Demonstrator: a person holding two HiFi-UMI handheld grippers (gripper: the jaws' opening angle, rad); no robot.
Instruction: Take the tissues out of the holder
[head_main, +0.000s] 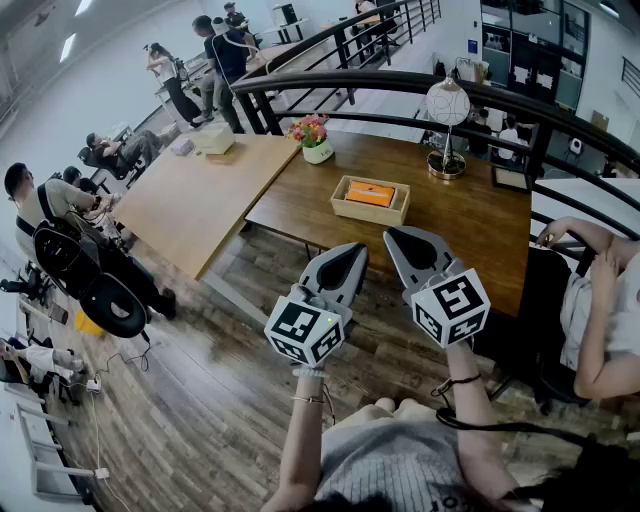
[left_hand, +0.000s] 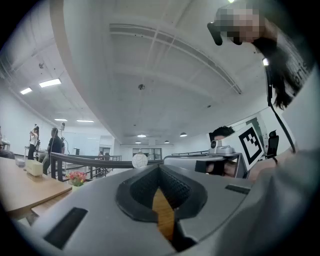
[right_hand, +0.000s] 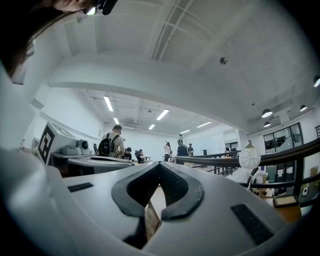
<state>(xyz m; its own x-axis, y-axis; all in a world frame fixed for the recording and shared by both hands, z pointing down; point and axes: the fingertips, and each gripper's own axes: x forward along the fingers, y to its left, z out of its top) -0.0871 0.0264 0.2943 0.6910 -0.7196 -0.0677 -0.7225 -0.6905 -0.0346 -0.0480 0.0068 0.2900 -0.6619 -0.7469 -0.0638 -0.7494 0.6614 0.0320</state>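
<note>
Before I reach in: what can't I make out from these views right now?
- Head view: the holder is too small to tell whether the orange pack in it is opened.
- Left gripper view: the shut left gripper fills the lower frame, and no holder shows.
- Right gripper view: the shut right gripper covers the table likewise.

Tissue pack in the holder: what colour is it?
Orange; the tissue pack shows best in the head view.

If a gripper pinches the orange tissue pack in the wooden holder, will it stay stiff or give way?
The orange tissue pack looks flat and thin, so it is probably soft and light; it may buckle when pinched. The wooden holder looks shallow, so it might slide or lift along.
</note>
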